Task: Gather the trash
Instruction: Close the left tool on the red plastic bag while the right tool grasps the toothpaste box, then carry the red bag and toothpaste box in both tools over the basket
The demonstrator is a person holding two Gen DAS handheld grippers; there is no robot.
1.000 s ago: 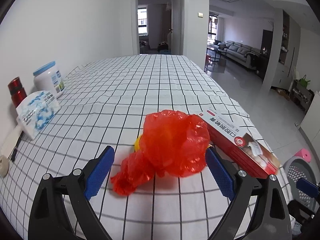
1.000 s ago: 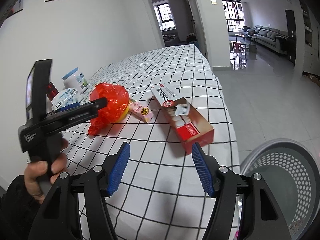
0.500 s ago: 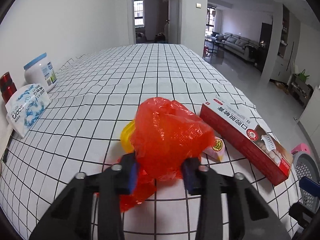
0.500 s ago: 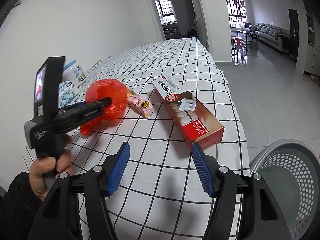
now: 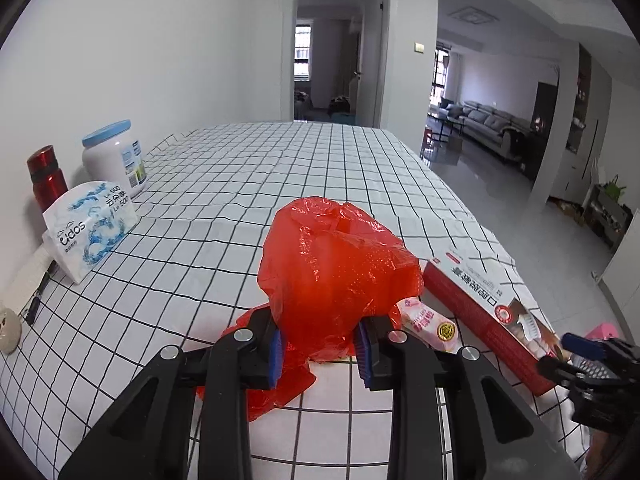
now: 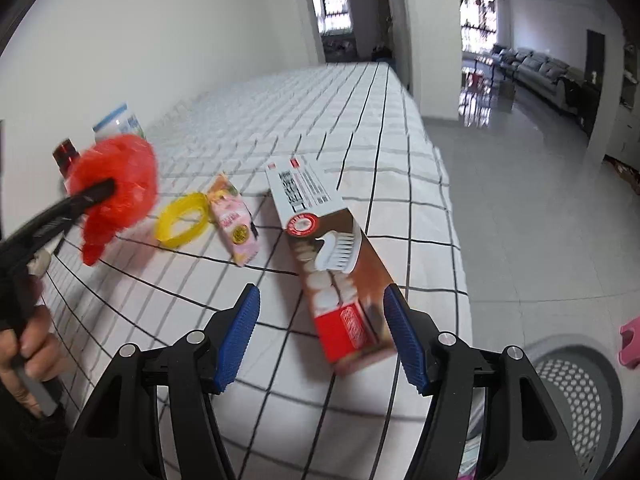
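A crumpled red plastic bag (image 5: 336,272) hangs a little above the checked tablecloth (image 5: 280,168), and my left gripper (image 5: 319,354) is shut on its lower part. The right wrist view shows the same bag (image 6: 120,172) lifted at the left. Beside it lie a yellow ring (image 6: 182,220), a small pink packet (image 6: 236,224) and a long toothpaste box (image 6: 332,248). My right gripper (image 6: 320,336) stands open low over the near end of that box, and its pads are clear of it.
A tissue pack (image 5: 90,224), a white jar (image 5: 114,156) and a red flask (image 5: 48,176) stand along the left wall. A grey perforated basket (image 6: 576,392) sits on the floor past the table's right edge, with a pink stool (image 6: 630,340) next to it.
My left gripper closed on the red bag and raised it, uncovering the yellow ring. My right gripper moved in over the near end of the toothpaste box, still open.
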